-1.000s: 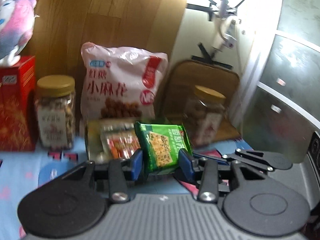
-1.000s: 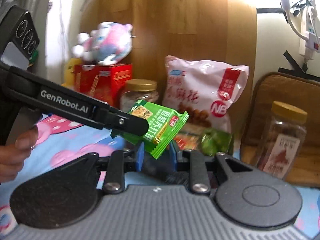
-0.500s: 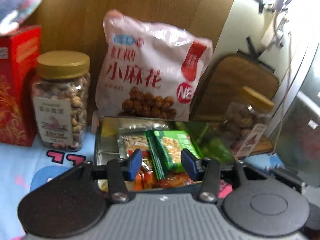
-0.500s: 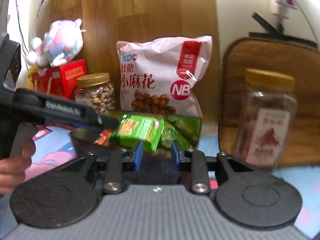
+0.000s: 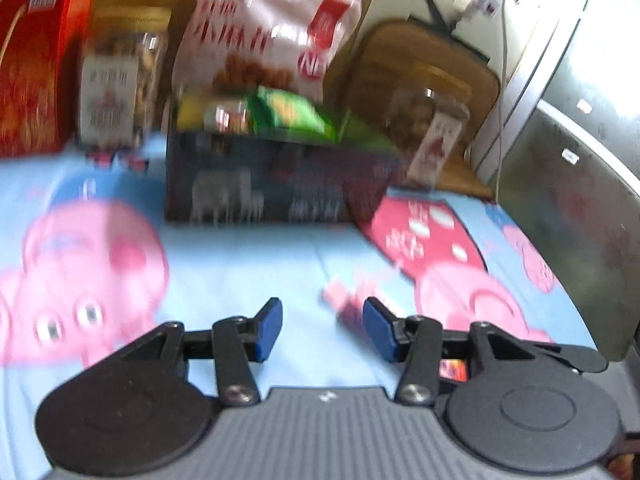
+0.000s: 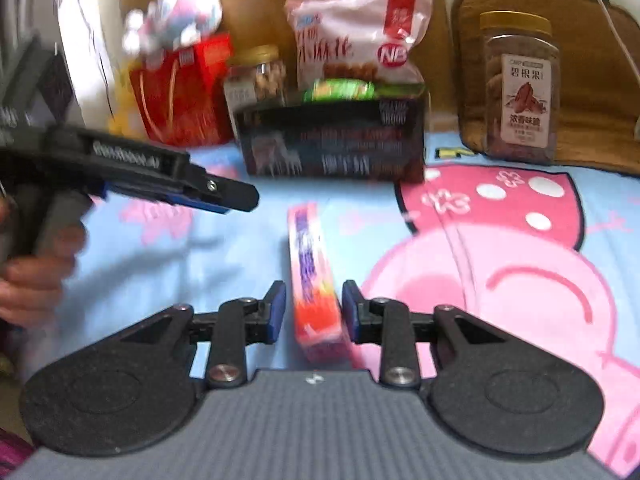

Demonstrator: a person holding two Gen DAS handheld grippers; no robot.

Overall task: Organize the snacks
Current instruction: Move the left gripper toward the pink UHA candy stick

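Cloth (image 6: 500, 248) on the bed: soft, matt, w/ pink pig print. Pink snack pack (image 6: 314, 280): shiny plastic wrap. Dark box (image 6: 332, 144): looks like card, bit glossy, blurred. Green packs (image 6: 340, 90) in it: shiny plastic. Big pink bag (image 6: 356, 36): crinkly, glossy plastic. Nut jar (image 6: 520, 88): clear plastic, paper label, smooth gold lid. Red box (image 6: 180, 88): glossy card. Board behind (image 6: 256, 4): smooth wood. Toy (image 6: 180, 12): fluffy. Right gripper (image 6: 314, 310): matt black plastic, metal screws, blue pads (image 6: 277, 310).

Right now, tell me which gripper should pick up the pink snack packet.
Right. The right gripper already straddles the pink packet, jaws closing around it. The left gripper is empty, with the packet off-centre.
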